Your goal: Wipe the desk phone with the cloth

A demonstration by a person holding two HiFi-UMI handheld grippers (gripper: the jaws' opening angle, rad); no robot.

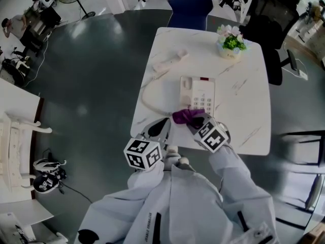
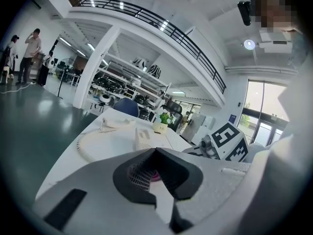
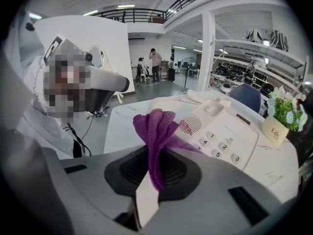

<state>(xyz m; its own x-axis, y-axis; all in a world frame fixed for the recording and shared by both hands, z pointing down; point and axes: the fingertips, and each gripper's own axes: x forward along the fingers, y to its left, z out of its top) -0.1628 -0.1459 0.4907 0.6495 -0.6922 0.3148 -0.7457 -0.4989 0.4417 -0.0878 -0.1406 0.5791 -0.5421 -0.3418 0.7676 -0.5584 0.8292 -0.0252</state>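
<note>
A white desk phone (image 1: 199, 92) lies flat near the middle of a white marbled counter (image 1: 246, 103), its keypad facing up. Its handset (image 1: 170, 61) is off the cradle and lies on the counter behind and to the left of the base. A pale coiled cord (image 1: 144, 98) loops from the handset round the left side of the base.

A purple cloth (image 1: 186, 116) is bunched at the near edge of the phone, touching it. The right gripper (image 1: 196, 121) holds the cloth. In the right gripper view the fingers (image 3: 178, 173) are pressed onto the cloth (image 3: 156, 131), which stands up out of them in a folded tuft. Just beyond it are the phone's speaker grille and number keys (image 3: 222, 140).

The left gripper (image 1: 158, 129) hangs over the near left edge of the counter, just beside the right gripper and to the left of the phone. In the left gripper view its fingers (image 2: 139, 173) are drawn together with nothing between them. The phone (image 2: 144, 139) and the cord show on the counter ahead.

The person's white sleeves (image 1: 228, 172) reach in from the bottom of the head view. A small white pot of pink and green flowers (image 1: 231, 42) stands at the far right corner of the counter, well apart from the phone. A blue chair (image 1: 189, 4) stands at the far side, and a black chair (image 1: 269, 19) at the far right. The floor around is dark and glossy.
</note>
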